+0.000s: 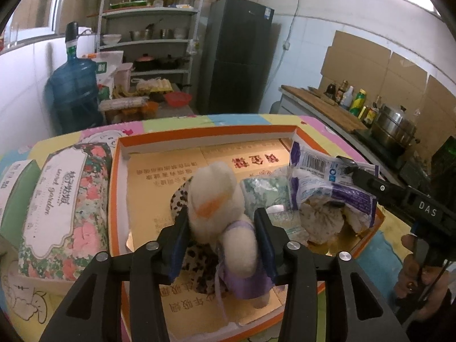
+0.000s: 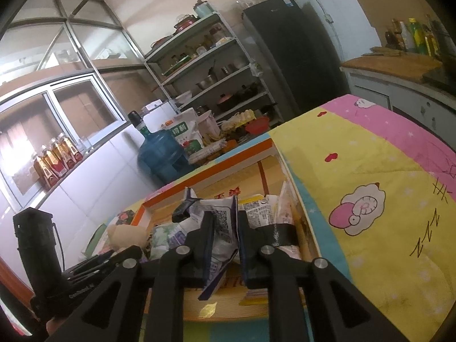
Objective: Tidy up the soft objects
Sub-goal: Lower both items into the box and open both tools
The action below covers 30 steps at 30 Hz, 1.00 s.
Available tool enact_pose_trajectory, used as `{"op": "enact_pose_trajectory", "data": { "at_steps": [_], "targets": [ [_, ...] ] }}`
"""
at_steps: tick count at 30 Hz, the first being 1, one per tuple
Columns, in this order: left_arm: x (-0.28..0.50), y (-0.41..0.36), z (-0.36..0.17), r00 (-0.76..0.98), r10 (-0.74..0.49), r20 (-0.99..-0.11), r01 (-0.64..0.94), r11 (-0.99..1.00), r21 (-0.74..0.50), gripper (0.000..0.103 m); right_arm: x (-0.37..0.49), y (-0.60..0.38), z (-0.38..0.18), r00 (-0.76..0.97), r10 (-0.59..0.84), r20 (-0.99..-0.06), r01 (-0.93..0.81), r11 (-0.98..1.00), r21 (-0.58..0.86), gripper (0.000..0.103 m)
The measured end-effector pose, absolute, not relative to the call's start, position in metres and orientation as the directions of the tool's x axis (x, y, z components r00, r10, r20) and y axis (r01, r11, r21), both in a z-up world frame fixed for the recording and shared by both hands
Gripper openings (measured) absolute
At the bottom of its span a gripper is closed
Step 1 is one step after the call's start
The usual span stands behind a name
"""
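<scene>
My left gripper [image 1: 222,222] is shut on a white plush toy in a purple dress [image 1: 225,222] and holds it over the orange-rimmed box [image 1: 116,199], above a leopard-print cloth [image 1: 196,265]. My right gripper [image 2: 225,225] is shut on a purple and white plastic packet [image 2: 222,228]; the same packet shows in the left wrist view [image 1: 327,182] over the box's right side. A green tissue pack [image 1: 265,193] and a floral cloth bundle [image 1: 322,219] lie in the box. The plush also shows in the right wrist view [image 2: 125,236].
A floral tissue pack [image 1: 62,208] and a green pack [image 1: 14,193] lie left of the box on the cartoon-print tablecloth [image 2: 370,185]. Behind stand a blue water jug [image 1: 74,91], shelves [image 1: 151,28], a dark fridge [image 1: 236,54] and a counter with bottles and a pot [image 1: 393,122].
</scene>
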State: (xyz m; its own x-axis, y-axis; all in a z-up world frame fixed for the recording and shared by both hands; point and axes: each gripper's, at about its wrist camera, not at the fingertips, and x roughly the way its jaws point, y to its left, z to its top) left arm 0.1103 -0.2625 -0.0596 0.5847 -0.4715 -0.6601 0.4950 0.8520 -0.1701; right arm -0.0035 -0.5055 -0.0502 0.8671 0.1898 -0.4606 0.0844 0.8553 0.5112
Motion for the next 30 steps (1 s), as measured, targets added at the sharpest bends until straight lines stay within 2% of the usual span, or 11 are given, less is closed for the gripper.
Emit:
{"op": "enact_pose_trajectory", "data": {
  "at_steps": [1, 3, 5, 13, 17, 30],
  "targets": [
    [0.111, -0.263, -0.061, 0.582, -0.464, -0.668, 0.493, 0.854, -0.164, 0.053, -0.002, -0.506, -0.051, 0.864, 0.188, -0.466, 0.090, 0.855, 0.512, 0.024],
    [0.110, -0.264, -0.062, 0.585, -0.457, -0.670, 0.492, 0.857, -0.155, 0.056, -0.001, -0.506, -0.053, 0.860, 0.188, -0.475, 0.099, 0.850, 0.517, 0.041],
    [0.108, -0.264, -0.061, 0.591, -0.459, -0.663, 0.492, 0.857, -0.154, 0.056, -0.002, -0.506, -0.053, 0.861, 0.185, -0.474, 0.103, 0.849, 0.518, 0.048],
    [0.104, -0.259, -0.056, 0.605, -0.459, -0.651, 0.489, 0.859, -0.150, 0.059, -0.006, -0.502, -0.048, 0.867, 0.155, -0.474, 0.111, 0.866, 0.487, 0.049],
    [0.099, -0.256, -0.049, 0.622, -0.459, -0.634, 0.487, 0.861, -0.146, 0.059, -0.010, -0.501, -0.045, 0.870, 0.136, -0.473, 0.122, 0.872, 0.475, 0.055],
    [0.084, -0.241, -0.030, 0.663, -0.462, -0.589, 0.481, 0.866, -0.138, 0.059, -0.023, -0.497, -0.027, 0.890, 0.093, -0.447, 0.133, 0.884, 0.448, 0.056]
  ]
}}
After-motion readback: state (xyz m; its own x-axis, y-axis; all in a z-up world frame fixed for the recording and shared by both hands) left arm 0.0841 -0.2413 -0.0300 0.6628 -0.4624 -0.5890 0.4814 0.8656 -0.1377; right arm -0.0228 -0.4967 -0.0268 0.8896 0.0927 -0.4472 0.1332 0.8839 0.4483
